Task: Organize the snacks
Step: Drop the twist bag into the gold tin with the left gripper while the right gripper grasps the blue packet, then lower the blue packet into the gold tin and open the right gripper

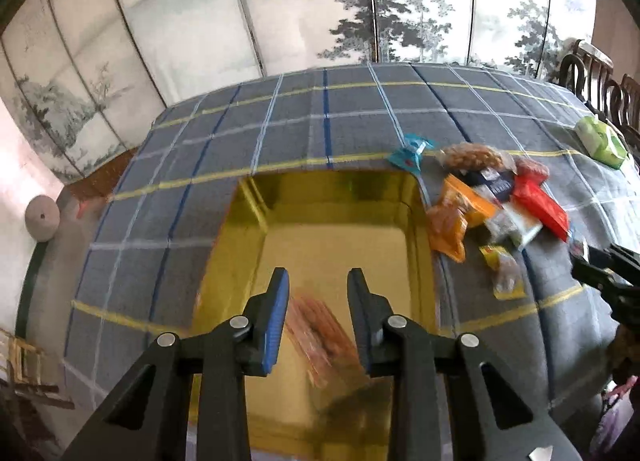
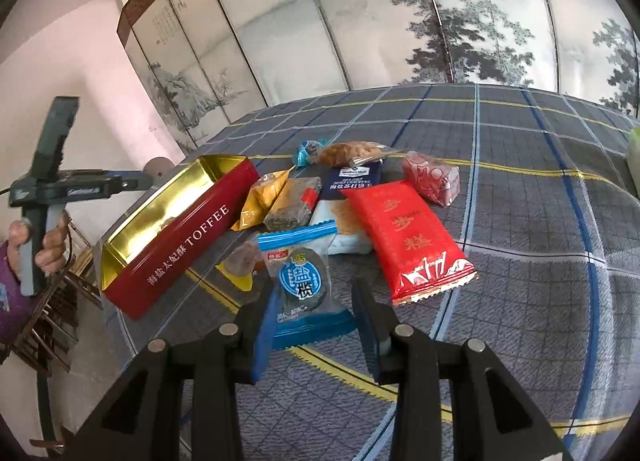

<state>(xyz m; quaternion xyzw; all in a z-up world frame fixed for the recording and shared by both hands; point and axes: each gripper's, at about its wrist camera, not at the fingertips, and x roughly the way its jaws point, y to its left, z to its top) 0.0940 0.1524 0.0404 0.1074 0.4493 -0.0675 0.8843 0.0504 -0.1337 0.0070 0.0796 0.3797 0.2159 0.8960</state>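
A red toffee tin (image 2: pixel 184 237) with a gold inside (image 1: pixel 332 237) stands open on the checked tablecloth. My left gripper (image 1: pixel 318 293) is open above the tin; a blurred orange snack pack (image 1: pixel 320 337) lies below its fingers inside the tin. Right of the tin lies a pile of snack packs (image 1: pixel 492 197). My right gripper (image 2: pixel 314 301) is open, its fingers on either side of a blue-edged clear pack holding a dark round snack (image 2: pixel 304 285). A red pack (image 2: pixel 408 237), an orange pack (image 2: pixel 260 197) and others lie beyond it.
A green tissue pack (image 1: pixel 600 139) lies at the table's far right. Dark wooden chairs (image 1: pixel 600 81) stand beyond it. A painted folding screen (image 2: pixel 400 21) stands behind the table. The person's left hand and gripper handle (image 2: pixel 44 197) show left of the tin.
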